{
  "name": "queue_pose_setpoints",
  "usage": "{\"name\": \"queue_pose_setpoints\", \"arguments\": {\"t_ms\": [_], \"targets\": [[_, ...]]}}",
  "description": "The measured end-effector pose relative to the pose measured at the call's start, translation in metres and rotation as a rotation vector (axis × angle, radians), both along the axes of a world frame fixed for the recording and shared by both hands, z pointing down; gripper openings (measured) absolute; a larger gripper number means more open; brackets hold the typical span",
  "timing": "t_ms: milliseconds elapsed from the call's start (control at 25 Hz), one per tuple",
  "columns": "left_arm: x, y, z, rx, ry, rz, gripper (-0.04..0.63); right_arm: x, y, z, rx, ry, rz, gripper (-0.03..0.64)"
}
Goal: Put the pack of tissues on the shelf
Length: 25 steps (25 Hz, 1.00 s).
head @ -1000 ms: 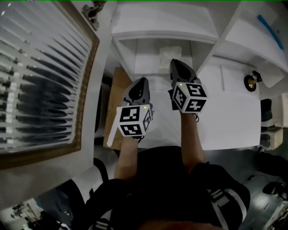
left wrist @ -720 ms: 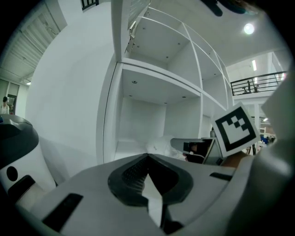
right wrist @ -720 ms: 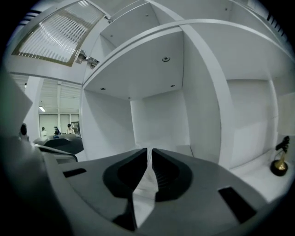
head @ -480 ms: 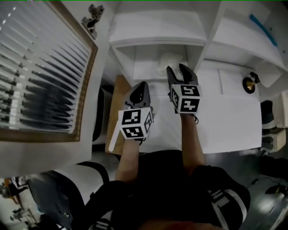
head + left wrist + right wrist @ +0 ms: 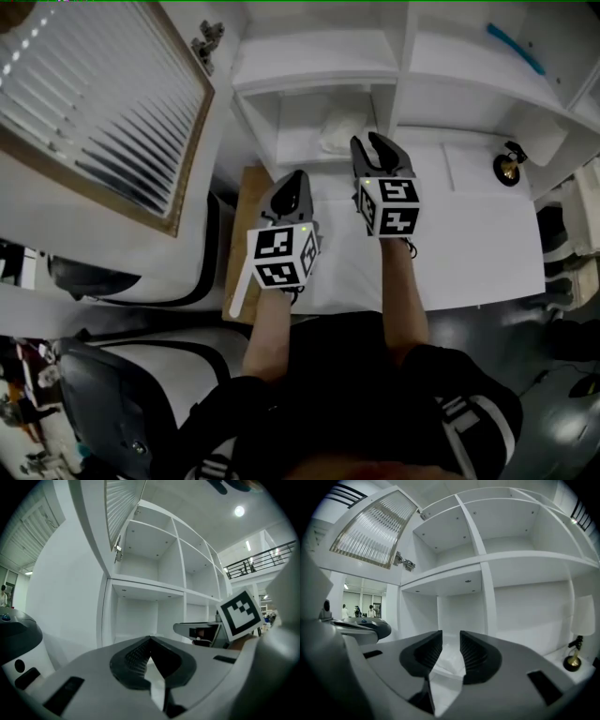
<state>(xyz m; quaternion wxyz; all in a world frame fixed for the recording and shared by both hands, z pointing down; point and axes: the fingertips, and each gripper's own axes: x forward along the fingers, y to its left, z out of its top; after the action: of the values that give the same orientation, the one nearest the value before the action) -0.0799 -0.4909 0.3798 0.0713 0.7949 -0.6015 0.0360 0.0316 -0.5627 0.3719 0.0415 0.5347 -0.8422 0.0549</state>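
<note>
A louvred door (image 5: 112, 103) hangs open at the far left. The left gripper (image 5: 291, 180) is held level with its jaws pressed together on nothing. At its one o'clock, the pack of tissues (image 5: 339, 131) lies inside the lower-left compartment of the white shelf (image 5: 309, 58). The right gripper (image 5: 379, 142) sits just at the pack's four o'clock, its jaws spread but just narrowing, gripping nothing. A small brass ornament (image 5: 507, 169) stands far right.
</note>
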Motion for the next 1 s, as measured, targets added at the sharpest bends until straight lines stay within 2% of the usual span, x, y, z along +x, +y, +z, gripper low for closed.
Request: {"name": "queue_pose_setpoints", "arguments": {"t_ms": [320,680,1000], "targets": [[0.011,0.017,-0.013,0.033,0.021,0.024,0.011,0.016,0.03,-0.013,0.037,0.016,0.008,0.063],[0.019,0.035,-0.014,0.041,0.059,0.026,0.011,0.023,0.069,-0.016,0.04,0.062,-0.016,0.046],[0.004,0.07,-0.008,0.029,0.102,0.018,0.009,0.012,0.115,-0.01,0.026,0.063,-0.025,0.046]]}}
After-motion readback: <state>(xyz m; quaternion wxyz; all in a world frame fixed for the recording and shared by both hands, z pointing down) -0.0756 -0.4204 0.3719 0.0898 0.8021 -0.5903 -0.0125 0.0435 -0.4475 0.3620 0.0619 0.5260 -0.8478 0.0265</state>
